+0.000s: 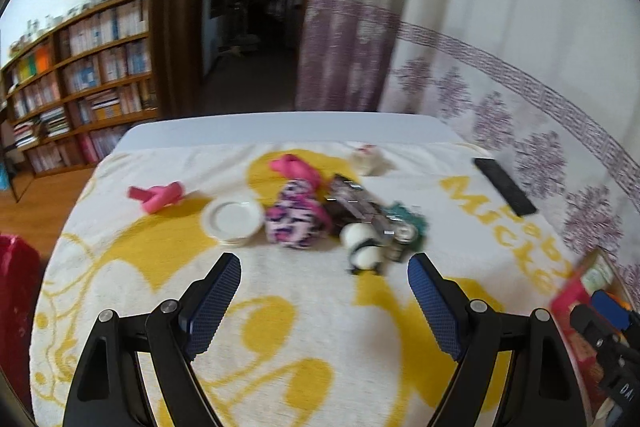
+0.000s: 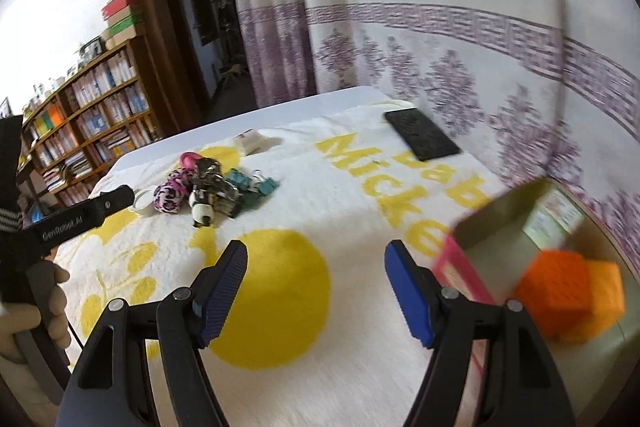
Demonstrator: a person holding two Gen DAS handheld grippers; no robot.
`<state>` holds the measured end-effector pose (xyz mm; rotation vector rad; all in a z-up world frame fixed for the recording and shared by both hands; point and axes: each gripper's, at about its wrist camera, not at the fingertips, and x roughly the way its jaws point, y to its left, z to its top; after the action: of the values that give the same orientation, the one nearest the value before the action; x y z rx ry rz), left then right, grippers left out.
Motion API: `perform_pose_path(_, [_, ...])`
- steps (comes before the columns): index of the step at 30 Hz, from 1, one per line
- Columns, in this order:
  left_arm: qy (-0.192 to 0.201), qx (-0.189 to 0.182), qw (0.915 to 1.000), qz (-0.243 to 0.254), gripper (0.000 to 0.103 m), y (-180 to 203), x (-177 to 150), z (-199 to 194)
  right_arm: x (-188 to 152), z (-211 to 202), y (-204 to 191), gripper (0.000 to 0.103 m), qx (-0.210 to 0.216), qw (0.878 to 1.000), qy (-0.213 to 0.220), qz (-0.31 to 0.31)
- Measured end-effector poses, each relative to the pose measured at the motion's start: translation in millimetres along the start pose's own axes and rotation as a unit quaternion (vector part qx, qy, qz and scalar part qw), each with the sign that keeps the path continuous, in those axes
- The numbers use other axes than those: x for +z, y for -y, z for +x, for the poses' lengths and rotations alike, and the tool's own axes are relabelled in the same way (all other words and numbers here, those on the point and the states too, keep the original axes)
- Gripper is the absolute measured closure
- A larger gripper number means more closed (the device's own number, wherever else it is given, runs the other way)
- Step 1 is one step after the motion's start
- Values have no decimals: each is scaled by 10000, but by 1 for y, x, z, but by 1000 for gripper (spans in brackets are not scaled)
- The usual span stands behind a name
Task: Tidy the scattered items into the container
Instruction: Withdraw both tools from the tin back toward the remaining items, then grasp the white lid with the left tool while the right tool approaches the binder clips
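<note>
Over at four o'clock in the right wrist view, the container (image 2: 560, 227) is already holding orange blocks (image 2: 568, 291). Most items are still waiting on the table (image 1: 280, 327): panda toy (image 1: 362, 247), leopard pouch (image 1: 294, 221), binder clips (image 2: 252, 187), pink roll (image 1: 160, 197). Both the left gripper (image 1: 324, 283) and right gripper (image 2: 316, 267) are hovering spread wide, gripping nothing.

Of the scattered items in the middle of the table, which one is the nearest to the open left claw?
The small black-and-white panda toy. It sits at the front edge of the pile, just ahead of the left claw, while the white lid and the pink-patterned pouch lie farther back.
</note>
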<state>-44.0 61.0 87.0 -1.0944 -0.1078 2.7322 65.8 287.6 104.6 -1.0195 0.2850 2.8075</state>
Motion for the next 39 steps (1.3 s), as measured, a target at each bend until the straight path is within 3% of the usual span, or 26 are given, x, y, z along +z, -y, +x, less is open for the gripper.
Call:
perform_pose_path(8, [-49, 289, 9988, -396, 16, -32, 3, 12, 26, 62, -12, 28, 66, 9994, -328, -37])
perform_pose_path(14, [-147, 453, 9968, -635, 16, -49, 2, 22, 36, 106, -28, 28, 39, 9970, -528, -569])
perform_pose_path(17, [-175, 485, 9963, -684, 16, -54, 1, 24, 40, 129, -29, 28, 124, 9957, -755, -514])
perform_pose_path(23, [-253, 547, 9952, -771, 16, -61, -1, 31, 46, 158, -38, 40, 330, 9921, -945, -752])
perform_pose_path(37, [-389, 693, 9932, -849, 16, -71, -5, 43, 61, 195, -55, 51, 576, 9856, -1011, -1229])
perform_pose_path(39, [-410, 714, 9931, -839, 16, -72, -5, 45, 60, 197, -60, 58, 625, 9838, -986, -1359])
